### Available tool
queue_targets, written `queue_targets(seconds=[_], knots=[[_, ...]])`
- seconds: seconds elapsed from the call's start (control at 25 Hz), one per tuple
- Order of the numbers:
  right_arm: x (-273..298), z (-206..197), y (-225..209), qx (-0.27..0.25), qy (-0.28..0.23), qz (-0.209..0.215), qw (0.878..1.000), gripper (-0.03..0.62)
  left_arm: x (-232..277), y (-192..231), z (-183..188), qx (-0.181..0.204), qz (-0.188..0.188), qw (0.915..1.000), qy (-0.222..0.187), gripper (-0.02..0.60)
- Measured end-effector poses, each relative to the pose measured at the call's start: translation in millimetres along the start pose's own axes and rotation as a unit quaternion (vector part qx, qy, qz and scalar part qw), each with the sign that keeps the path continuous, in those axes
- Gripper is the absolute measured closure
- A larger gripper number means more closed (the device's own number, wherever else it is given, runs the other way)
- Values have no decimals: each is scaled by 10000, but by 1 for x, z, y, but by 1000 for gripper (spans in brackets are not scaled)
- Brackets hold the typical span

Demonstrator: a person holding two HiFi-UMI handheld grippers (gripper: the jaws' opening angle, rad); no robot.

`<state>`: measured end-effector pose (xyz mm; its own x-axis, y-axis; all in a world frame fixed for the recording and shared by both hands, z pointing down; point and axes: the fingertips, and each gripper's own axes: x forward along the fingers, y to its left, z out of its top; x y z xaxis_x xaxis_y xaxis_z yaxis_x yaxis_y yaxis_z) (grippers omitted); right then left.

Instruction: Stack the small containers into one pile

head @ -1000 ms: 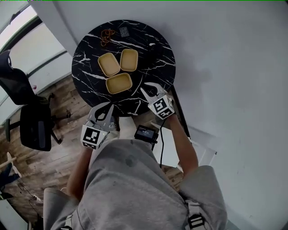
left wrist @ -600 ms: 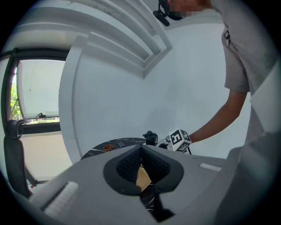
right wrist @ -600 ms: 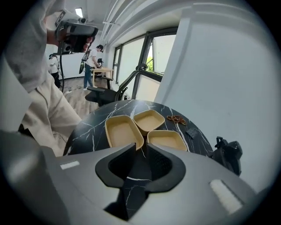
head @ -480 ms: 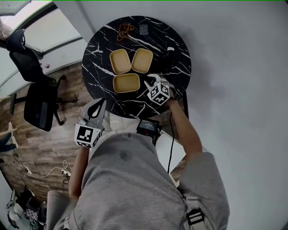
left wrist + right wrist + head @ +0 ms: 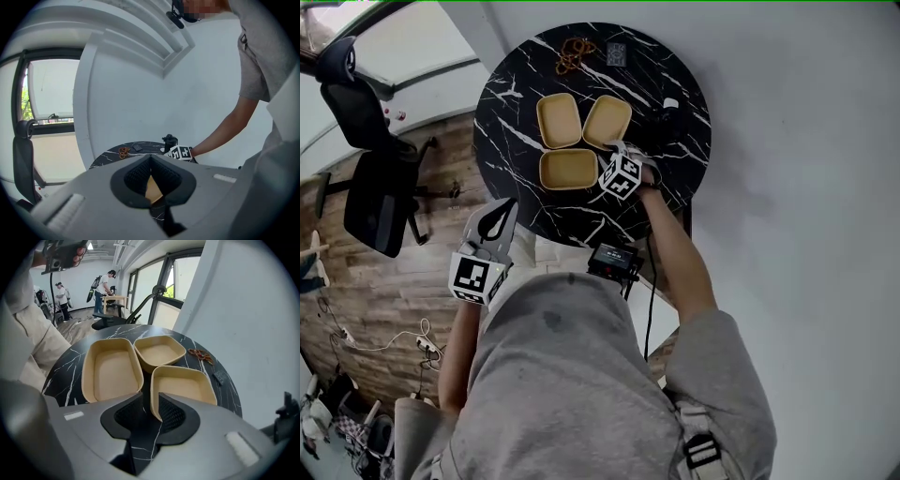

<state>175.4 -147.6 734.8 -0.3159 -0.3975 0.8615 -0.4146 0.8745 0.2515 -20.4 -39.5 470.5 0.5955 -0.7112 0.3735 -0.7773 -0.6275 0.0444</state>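
Three tan small containers sit side by side on the round black marble table: far left, far right and near. My right gripper points down at the far right container. Its jaws have just been opening and are open. They straddle that container's near rim without pressing it. The other two containers lie to its left and beyond. My left gripper hangs shut and empty off the table's near edge.
A brown coiled cord and a small dark card lie at the table's far side, with a black object at its right edge. A black office chair stands left of the table and a white wall runs along the right.
My right gripper has come forward and down from the table's near edge to the far right container. My left gripper has shifted a little and stayed shut.
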Motion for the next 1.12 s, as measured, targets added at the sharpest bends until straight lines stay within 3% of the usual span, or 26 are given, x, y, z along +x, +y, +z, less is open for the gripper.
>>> queue_targets(seconds=[0.12, 0.24, 0.4, 0.8, 1.12], knots=[[14, -5, 7, -125, 287, 117, 9994, 485, 0, 8, -7, -240, 149, 9996, 47, 581], [20, -10, 7, -99, 451, 100, 9989, 491, 2, 8, -4, -182, 173, 9997, -64, 581], [19, -5, -4, -132, 433, -101, 9989, 564, 4, 11, -11, -274, 159, 9995, 59, 581], [-34, 25, -17, 101, -151, -409, 9990, 566, 23, 5, -6, -200, -122, 9997, 96, 581], [-87, 54, 6, 232, -596, -523, 9966, 566, 37, 4, -3, -163, -364, 9992, 63, 581]])
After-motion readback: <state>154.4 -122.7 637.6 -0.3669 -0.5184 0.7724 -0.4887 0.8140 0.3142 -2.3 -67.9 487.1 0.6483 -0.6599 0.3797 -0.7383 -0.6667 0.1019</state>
